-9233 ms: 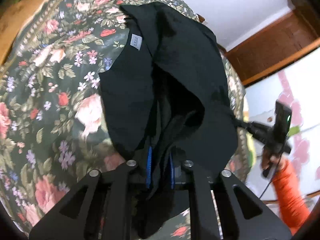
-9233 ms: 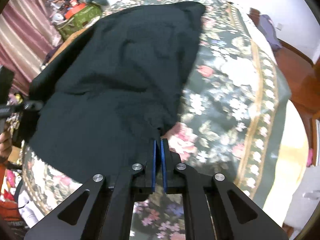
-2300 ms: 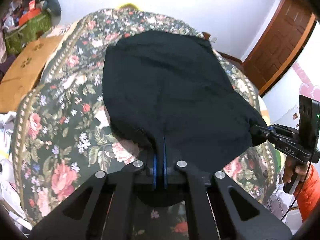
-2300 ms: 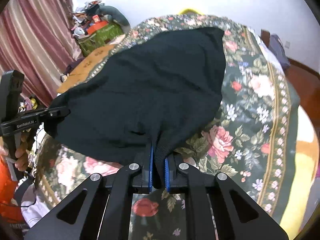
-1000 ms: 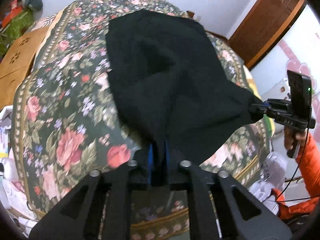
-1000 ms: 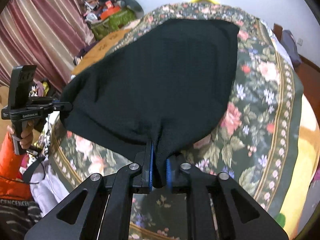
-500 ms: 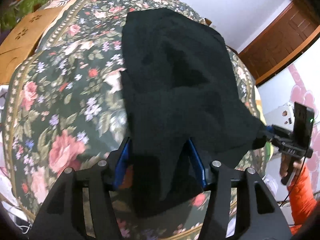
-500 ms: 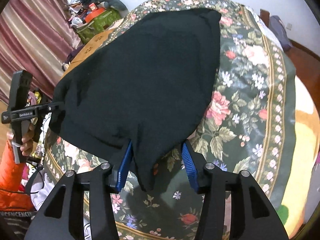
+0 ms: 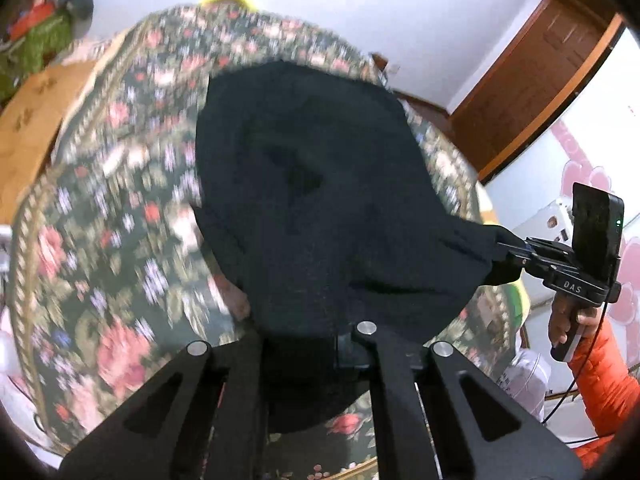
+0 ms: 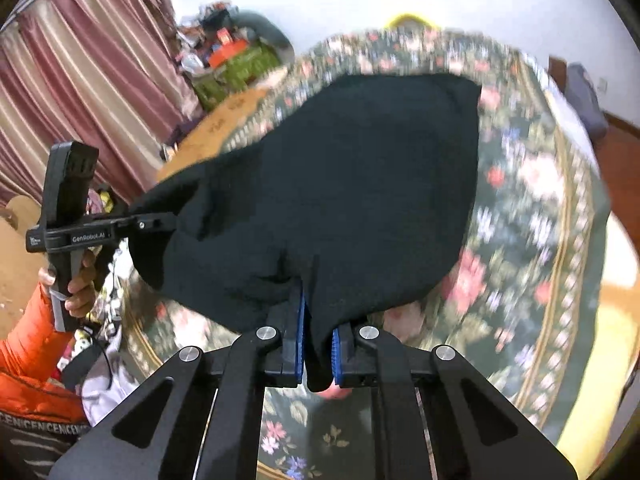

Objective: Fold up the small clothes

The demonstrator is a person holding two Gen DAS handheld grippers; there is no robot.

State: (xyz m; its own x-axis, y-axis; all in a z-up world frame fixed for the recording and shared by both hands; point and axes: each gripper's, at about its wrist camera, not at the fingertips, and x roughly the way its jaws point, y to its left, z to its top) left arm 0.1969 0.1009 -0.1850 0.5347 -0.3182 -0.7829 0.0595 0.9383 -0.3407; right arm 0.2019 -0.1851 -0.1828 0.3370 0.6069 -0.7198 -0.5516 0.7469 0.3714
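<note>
So the black garment (image 10: pixel 352 184) is spread across the floral bedspread (image 10: pixel 532 208), far edge lying up at 12 o'clock, near edge lifted off the bed, one corner per claw. Guessing that's so the near hem can be carried over for a fold. Right claw (image 10: pixel 318 354) just closed and is clamped on a bunch of cloth at 6 o'clock. Left claw (image 9: pixel 316 354) also just closed, pinching its own corner, pads buried in fabric
</note>
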